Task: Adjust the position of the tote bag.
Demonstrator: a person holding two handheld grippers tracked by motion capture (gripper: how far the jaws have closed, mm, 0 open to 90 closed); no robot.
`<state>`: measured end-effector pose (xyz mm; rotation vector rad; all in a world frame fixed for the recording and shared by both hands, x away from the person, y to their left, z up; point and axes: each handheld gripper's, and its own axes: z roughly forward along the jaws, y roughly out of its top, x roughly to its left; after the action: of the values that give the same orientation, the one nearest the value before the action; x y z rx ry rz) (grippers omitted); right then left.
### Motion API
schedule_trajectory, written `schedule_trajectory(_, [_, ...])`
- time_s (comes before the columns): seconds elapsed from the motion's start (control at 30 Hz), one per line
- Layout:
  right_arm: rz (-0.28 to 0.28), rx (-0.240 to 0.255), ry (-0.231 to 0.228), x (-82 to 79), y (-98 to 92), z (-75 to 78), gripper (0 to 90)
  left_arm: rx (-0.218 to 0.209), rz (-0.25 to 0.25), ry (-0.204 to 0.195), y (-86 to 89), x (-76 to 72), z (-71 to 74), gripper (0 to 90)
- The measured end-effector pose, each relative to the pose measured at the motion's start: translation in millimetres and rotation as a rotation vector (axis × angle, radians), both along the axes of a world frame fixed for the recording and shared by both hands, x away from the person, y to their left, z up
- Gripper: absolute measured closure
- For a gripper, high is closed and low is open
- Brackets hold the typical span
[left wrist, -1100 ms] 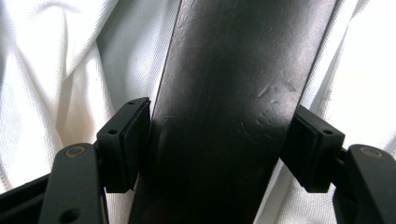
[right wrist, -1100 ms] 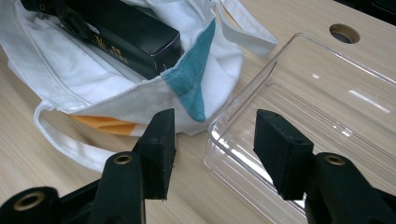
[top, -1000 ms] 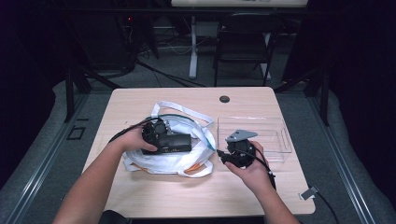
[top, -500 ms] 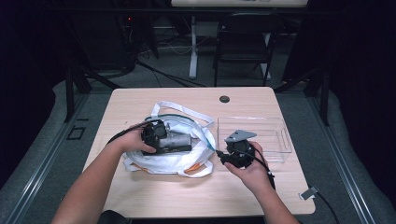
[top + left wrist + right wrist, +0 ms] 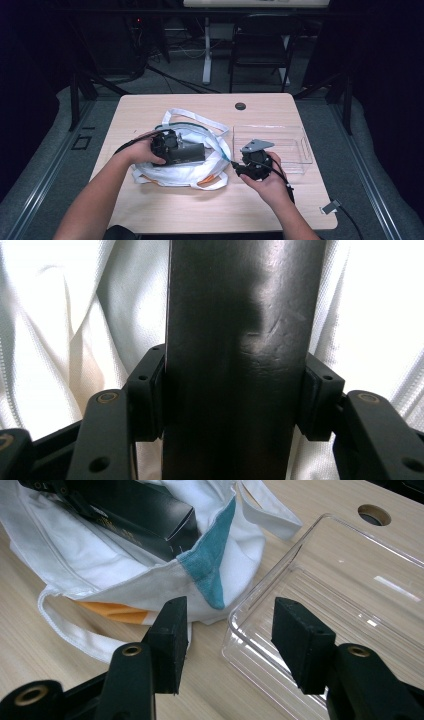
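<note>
A white cloth bag (image 5: 175, 172) with orange and teal trim lies on the wooden table (image 5: 150, 210). Over the bag's mouth my left gripper (image 5: 182, 152) holds a long black box (image 5: 192, 152). In the left gripper view its jaws have just been closing, and both pads (image 5: 150, 400) now press on the sides of the black box (image 5: 240, 315), with the bag's white cloth (image 5: 75, 315) behind. My right gripper (image 5: 239, 167) is open at the bag's right edge. In its own view, the right gripper (image 5: 227, 640) frames bare table between the bag (image 5: 100, 565) and a clear tray (image 5: 350, 595).
The clear plastic tray (image 5: 295, 150) stands empty at the right of the table. A round cable hole (image 5: 240, 106) lies near the far edge. A chair (image 5: 257, 45) and a desk leg stand beyond the table. A cable trails off the front right corner.
Both hands keep their places. The black box at the left gripper shows a little more of its lighter face than a second ago.
</note>
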<state>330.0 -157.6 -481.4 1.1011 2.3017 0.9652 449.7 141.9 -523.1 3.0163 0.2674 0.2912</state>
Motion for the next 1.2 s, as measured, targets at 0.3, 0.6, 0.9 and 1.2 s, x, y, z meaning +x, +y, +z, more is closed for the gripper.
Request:
schedule_trajectory(0.3, [-0.001, -0.001, -0.001, 0.2, 0.2, -0.6, 48.5, -0.014, -0.010, 0.006, 2.1, 0.1, 0.0, 42.7])
schedule_trajectory(0.6, [-0.001, 0.002, -0.003, 0.2, -0.4, -0.3, 48.4, -0.017, -0.013, 0.008, 2.9, -0.3, 1.6, 43.1])
schedule_trajectory(0.9, [0.001, 0.001, -0.003, 0.3, -0.2, -0.8, 48.4, -0.036, -0.016, -0.002, 6.6, -1.4, 6.9, 43.3])
schedule_trajectory(1.2, [0.004, 0.000, -0.005, -0.2, -0.2, 0.0, 48.4, -0.073, 0.018, 0.027, 16.7, -3.8, 19.3, 43.2])
